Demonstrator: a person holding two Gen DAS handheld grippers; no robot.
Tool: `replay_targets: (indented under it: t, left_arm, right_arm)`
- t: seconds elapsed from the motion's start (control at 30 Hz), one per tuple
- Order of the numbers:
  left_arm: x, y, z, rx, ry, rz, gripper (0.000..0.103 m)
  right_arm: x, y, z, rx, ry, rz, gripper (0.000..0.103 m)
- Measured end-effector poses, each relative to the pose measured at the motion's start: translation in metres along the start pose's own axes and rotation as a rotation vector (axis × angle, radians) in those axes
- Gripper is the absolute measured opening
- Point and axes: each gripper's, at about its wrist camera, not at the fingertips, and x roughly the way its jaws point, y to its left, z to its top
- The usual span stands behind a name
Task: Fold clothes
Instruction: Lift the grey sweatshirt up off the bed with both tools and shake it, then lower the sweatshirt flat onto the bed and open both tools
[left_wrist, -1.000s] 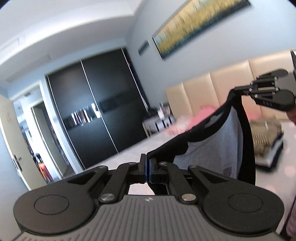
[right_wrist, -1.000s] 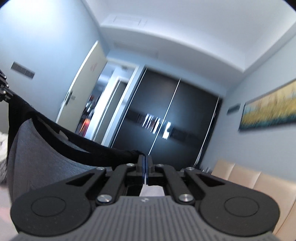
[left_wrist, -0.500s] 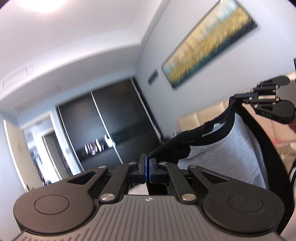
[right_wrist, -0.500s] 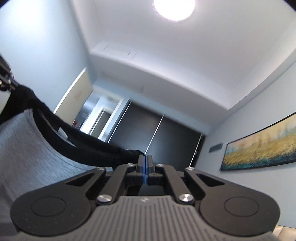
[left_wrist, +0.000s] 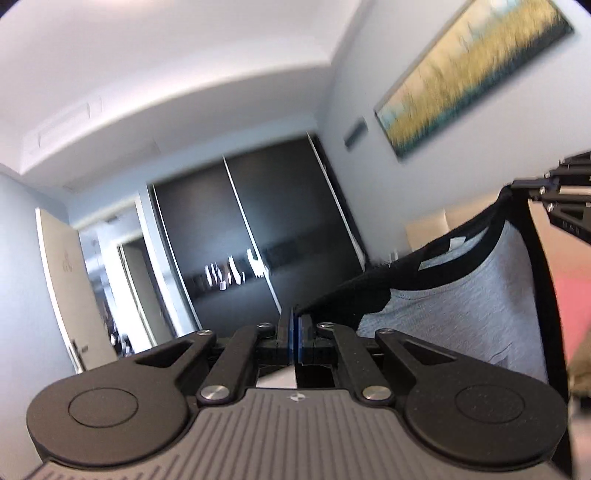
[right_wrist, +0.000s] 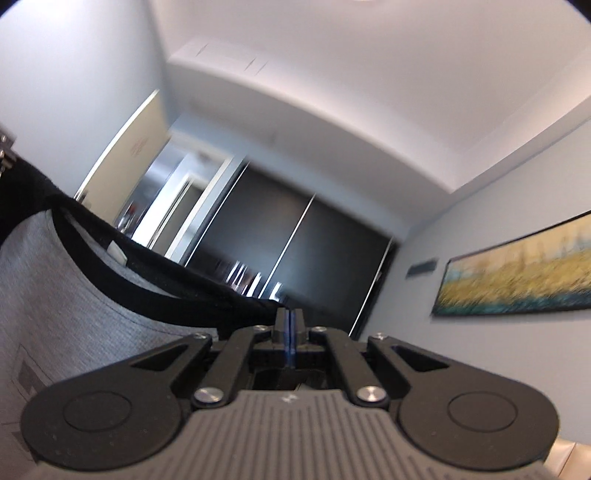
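Each camera sits just behind its own claw and looks forward along the closed fingers. The left wrist view faces the black sliding wardrobe (left_wrist: 258, 236) about level. The right wrist view faces the same wardrobe (right_wrist: 295, 251), tilted up toward the ceiling. Both views share the wardrobe and, to its right, the framed painting (left_wrist: 469, 74) (right_wrist: 517, 280).

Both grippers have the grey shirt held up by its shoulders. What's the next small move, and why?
Probably lower it flat onto the bed. The left gripper and right gripper are shut on the black shoulders of the shirt, which hangs spread between them in mid-air.
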Motion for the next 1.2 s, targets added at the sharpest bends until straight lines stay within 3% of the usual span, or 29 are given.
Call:
replay_targets:
  t: [0.1, 0.2, 0.37, 0.53, 0.73, 0.93, 1.2]
  left_arm:
    - [-0.012, -0.004, -0.001, 0.059, -0.014, -0.010, 0.001]
    - [-0.020, -0.010, -0.025, 0.094, 0.057, -0.059, 0.001]
    - [-0.037, -0.046, -0.119, 0.167, 0.276, -0.182, 0.001]
    - [-0.072, -0.091, -0.221, 0.165, 0.522, -0.330, 0.001]
    - [-0.121, -0.129, -0.294, 0.265, 0.719, -0.524, 0.001]
    - [-0.160, -0.148, -0.315, 0.371, 0.749, -0.634, 0.000]
    - [-0.180, -0.146, -0.285, 0.464, 0.734, -0.757, 0.000]
  right_arm:
    - [-0.007, -0.001, 0.002, -0.034, -0.017, 0.022, 0.001]
    - [-0.021, 0.007, -0.022, -0.062, 0.025, 0.084, 0.001]
    - [-0.061, 0.044, -0.104, -0.092, 0.185, 0.270, 0.001]
    - [-0.106, 0.083, -0.189, -0.072, 0.407, 0.486, 0.001]
    - [-0.162, 0.115, -0.249, -0.120, 0.603, 0.763, 0.001]
    - [-0.225, 0.128, -0.283, -0.161, 0.672, 0.950, 0.001]
    - [-0.235, 0.104, -0.242, -0.214, 0.697, 1.102, 0.001]
